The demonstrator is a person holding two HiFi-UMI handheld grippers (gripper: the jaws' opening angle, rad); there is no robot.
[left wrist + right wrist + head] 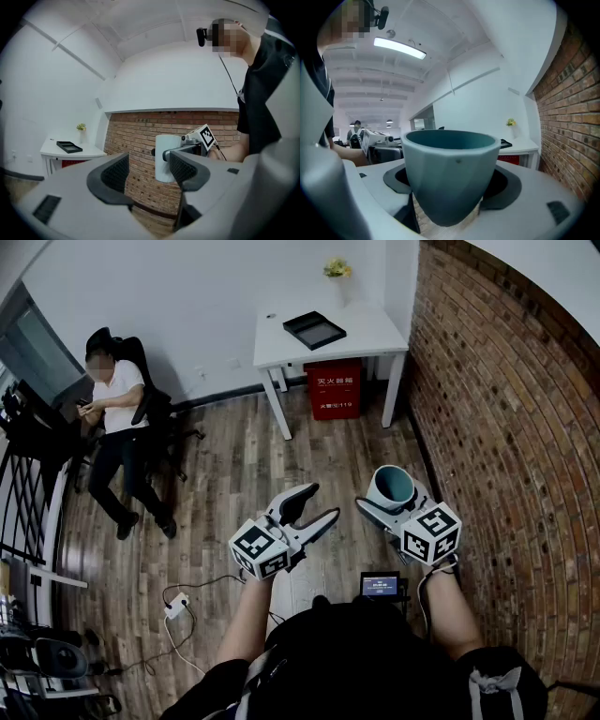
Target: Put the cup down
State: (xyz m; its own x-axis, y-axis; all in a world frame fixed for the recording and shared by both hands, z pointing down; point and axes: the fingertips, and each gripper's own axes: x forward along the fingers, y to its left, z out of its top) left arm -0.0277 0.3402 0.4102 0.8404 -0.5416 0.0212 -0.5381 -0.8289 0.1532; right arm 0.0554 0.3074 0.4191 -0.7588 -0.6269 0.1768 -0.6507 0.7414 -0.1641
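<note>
Two grippers: right gripper point(390, 506) pinches cup point(394, 484) upright for carrying; left gripper point(315, 505) spread, empty, held aside.
Bench point(370, 332): well apart; cup hangs over floor point(234, 474).

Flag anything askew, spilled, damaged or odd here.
Nothing stands out. The cup is held upright in the right gripper, with no spill visible. The left gripper is open and empty.

White table point(377, 336), black tray point(314, 330) and flower vase point(340, 285) on it, red box point(334, 388) on wood floor point(225, 484)
</note>
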